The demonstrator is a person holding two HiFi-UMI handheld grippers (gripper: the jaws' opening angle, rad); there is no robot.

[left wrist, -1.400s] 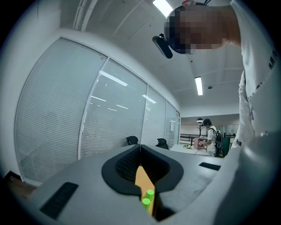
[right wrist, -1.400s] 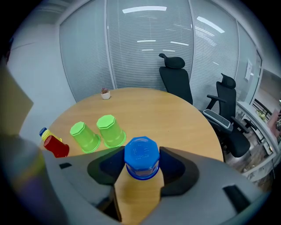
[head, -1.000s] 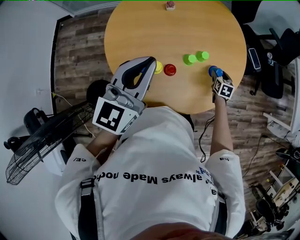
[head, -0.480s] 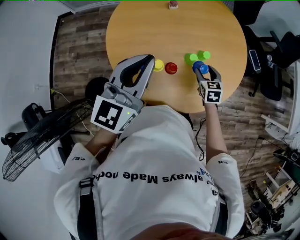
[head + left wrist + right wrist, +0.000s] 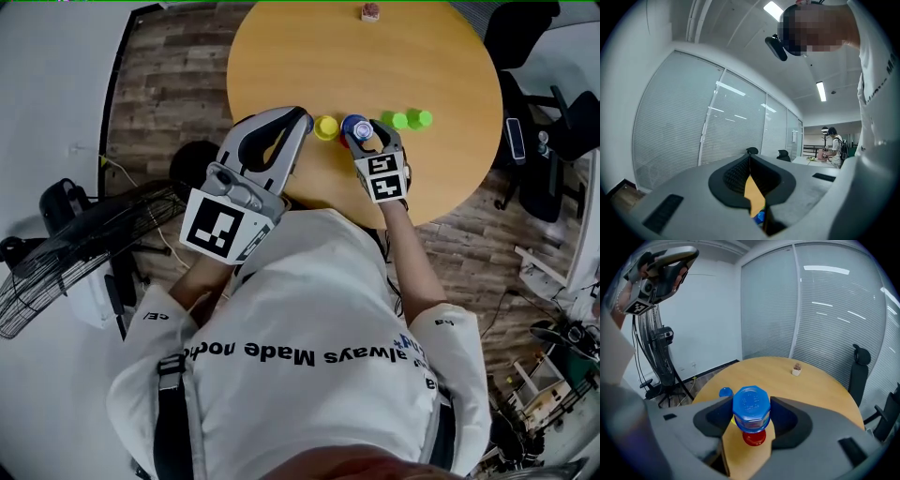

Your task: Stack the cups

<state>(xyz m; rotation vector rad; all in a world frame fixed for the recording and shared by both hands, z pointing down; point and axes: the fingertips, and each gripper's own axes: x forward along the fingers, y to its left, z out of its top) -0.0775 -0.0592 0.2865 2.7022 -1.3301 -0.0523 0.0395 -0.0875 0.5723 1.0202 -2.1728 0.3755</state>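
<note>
**Blue cup clamped over the red one; left fingers closed on nothing**

The right gripper (image 5: pixel 362 133) has its fingers clenched on a blue faceted plastic cup (image 5: pixel 751 406), closed end up, with a pad against each of two opposite sides. Directly under those fingers a red plastic cup (image 5: pixel 754 438) stands on the round wooden tabletop (image 5: pixel 309 56). Whether the blue cup touches it cannot be told.

A yellow plastic cup (image 5: pixel 326 127) sits just beside the right fingers, between them and the tips of the left gripper (image 5: pixel 296 120). On the other side of the right fingers stands a bright green plastic cup (image 5: pixel 401 120) and, just beside it, a second green cup (image 5: pixel 424 118). Far beyond the fingers, near the far rim, is a small white pot (image 5: pixel 796 369) with a brownish top.

The left gripper's fingers are pressed together with nothing between them, over the near edge of the tabletop. Off the tabletop, a black wire floor fan (image 5: pixel 66 272) lies on the left gripper's side. A black office chair (image 5: pixel 860 373) stands past the far rim.

In the head view the right gripper's body and marker cube cover nearly all of the red cup. The right gripper view shows it plainly beneath the blue one. That view gives only a sliver of the yellow cup past a finger, and the green cups show in the head view alone.

In the left gripper view its own closed fingers block almost everything low. Only a strip of wood and a speck of blue show through the gap behind the tips. Above them it shows a blind-covered glass wall and a distant person (image 5: pixel 834 146) at a desk, seen in no other view.
</note>
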